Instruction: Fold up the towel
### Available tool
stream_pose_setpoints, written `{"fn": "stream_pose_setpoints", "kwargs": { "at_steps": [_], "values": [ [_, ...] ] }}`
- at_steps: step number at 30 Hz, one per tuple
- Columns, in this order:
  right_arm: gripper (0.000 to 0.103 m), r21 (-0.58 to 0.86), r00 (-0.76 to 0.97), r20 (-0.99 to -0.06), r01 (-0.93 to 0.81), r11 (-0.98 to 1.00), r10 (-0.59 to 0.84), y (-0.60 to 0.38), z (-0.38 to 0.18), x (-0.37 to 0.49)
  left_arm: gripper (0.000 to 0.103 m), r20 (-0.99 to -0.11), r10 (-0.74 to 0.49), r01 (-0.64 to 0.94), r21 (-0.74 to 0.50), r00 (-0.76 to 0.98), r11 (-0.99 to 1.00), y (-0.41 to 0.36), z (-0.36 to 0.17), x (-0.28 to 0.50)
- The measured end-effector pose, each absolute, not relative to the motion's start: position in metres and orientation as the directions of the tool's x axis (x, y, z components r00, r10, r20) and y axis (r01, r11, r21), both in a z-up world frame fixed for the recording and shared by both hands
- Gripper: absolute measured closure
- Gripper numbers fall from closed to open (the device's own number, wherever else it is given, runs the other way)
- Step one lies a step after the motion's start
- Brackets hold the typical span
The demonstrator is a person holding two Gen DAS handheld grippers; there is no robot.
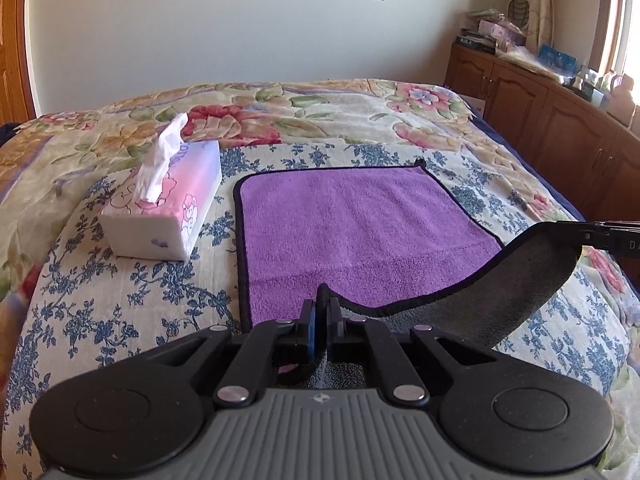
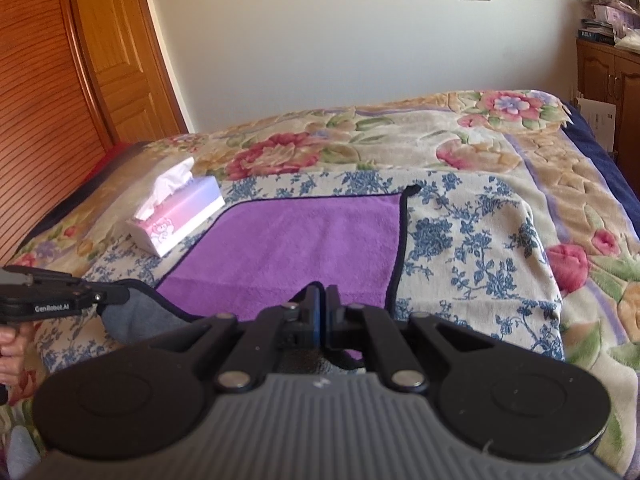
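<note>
Left wrist view: your left claw (image 1: 321, 312) is clamped on the purple towel (image 1: 352, 232)'s near edge, raised off the bed (image 1: 120, 300); tissue box (image 1: 168, 208) sits left. Right wrist view: your right claw (image 2: 322, 304) pinches the near right corner, open bedspread rightward.

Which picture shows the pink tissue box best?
The left wrist view: the pink and white tissue box sits close and large beside the purple towel, cartoon print visible. In the right wrist view the box looks smaller, off to the left.
</note>
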State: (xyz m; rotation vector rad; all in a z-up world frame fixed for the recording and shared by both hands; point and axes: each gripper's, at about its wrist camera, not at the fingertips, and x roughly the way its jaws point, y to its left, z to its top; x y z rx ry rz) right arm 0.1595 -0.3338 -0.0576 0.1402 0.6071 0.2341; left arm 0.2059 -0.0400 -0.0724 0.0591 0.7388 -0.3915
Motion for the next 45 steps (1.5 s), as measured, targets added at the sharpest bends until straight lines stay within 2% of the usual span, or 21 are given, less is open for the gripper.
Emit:
{"fn": "stream_pose_setpoints", "kwargs": {
  "at_steps": [25, 45],
  "values": [
    [0.1, 0.196, 0.835, -0.465, -0.225, 0.955, 0.292, -0.339, -0.032, 0.192, 0.098, -0.623, -0.338, 0.393, -0.054, 0.705, 0.918, -0.049, -0.031, 0.251],
    [0.1, 0.165, 0.835, -0.468, -0.241, 0.956, 0.291, -0.34, -0.018, 0.229, 0.098, -0.61, -0.325, 0.391, -0.026, 0.723, 0.92, -0.062, -0.014, 0.299]
  ]
}}
